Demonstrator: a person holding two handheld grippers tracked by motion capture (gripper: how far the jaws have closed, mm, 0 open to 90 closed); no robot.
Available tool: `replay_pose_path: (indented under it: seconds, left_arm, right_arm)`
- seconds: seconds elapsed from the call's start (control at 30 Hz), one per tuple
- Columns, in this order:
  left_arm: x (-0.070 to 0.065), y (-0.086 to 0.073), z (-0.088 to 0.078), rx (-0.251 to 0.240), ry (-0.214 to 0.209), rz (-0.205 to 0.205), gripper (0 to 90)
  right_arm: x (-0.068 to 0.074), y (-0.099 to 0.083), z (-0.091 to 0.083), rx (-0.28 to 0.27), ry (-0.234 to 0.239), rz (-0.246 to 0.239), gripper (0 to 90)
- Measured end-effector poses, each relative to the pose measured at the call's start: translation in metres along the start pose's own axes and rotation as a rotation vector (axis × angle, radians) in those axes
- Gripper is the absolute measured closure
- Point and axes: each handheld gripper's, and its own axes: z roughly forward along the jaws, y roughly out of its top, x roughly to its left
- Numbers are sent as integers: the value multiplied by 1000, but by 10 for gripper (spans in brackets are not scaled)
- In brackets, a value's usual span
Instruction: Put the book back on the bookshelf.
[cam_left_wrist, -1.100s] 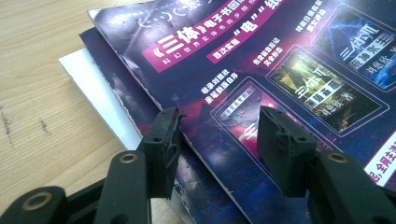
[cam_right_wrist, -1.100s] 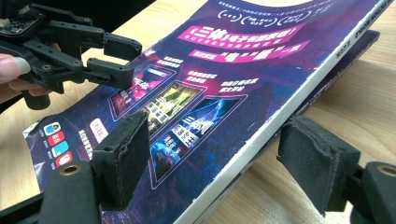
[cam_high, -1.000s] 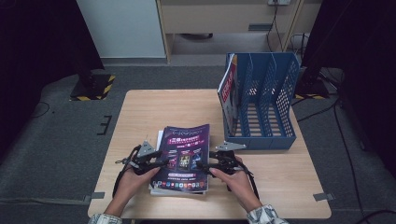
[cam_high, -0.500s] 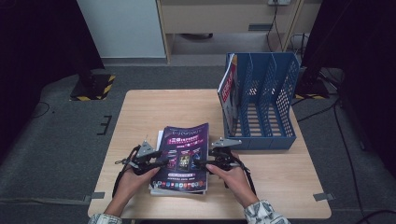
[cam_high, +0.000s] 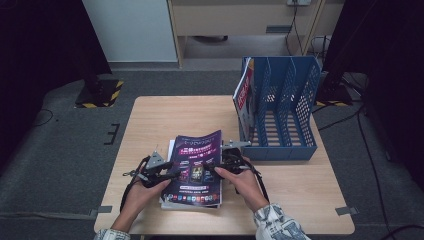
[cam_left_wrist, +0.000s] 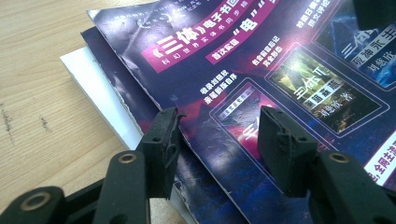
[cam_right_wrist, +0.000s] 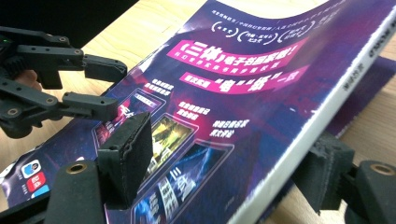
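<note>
A stack of purple-covered magazines (cam_high: 196, 170) lies at the table's front. My right gripper (cam_high: 214, 163) holds the top magazine (cam_right_wrist: 243, 93) by its spine edge, one jaw on the cover and the other under the spine. Its jaws have just been closing with the magazine between them. That edge is tilted up off the magazine below. My left gripper (cam_left_wrist: 217, 135) stands open over the cover's left edge (cam_left_wrist: 154, 116), one jaw at the edge and one on the cover. In the right gripper view the left gripper (cam_right_wrist: 105, 88) shows at the far side.
A blue slotted file rack (cam_high: 285, 112) stands at the table's right rear, with one magazine (cam_high: 244, 95) upright in its leftmost slot. A white sheet (cam_left_wrist: 93, 88) sticks out under the stack. Bare wooden tabletop (cam_high: 160, 120) lies behind the stack.
The right gripper has shifted slightly with the top magazine's spine edge in it. The left gripper has stayed where it was.
</note>
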Motion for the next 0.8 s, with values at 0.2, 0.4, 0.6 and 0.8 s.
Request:
replay_pose_path:
  seconds: [0.2, 0.4, 0.6, 0.8]
  left_arm:
    - [-1, 0, 0, 1, 5, 15, 484]
    - [-2, 1, 0, 5, 2, 15, 464]
    - [-5, 2, -1, 15, -2, 31, 446]
    - [-6, 3, 0, 20, -21, 45, 447]
  right_arm:
    - [2, 4, 12, 20, -18, 2, 308]
    - [4, 4, 20, 39, -62, 5, 415]
    - [2, 8, 20, 22, -108, 10, 572]
    - [-1, 17, 20, 11, -129, -10, 658]
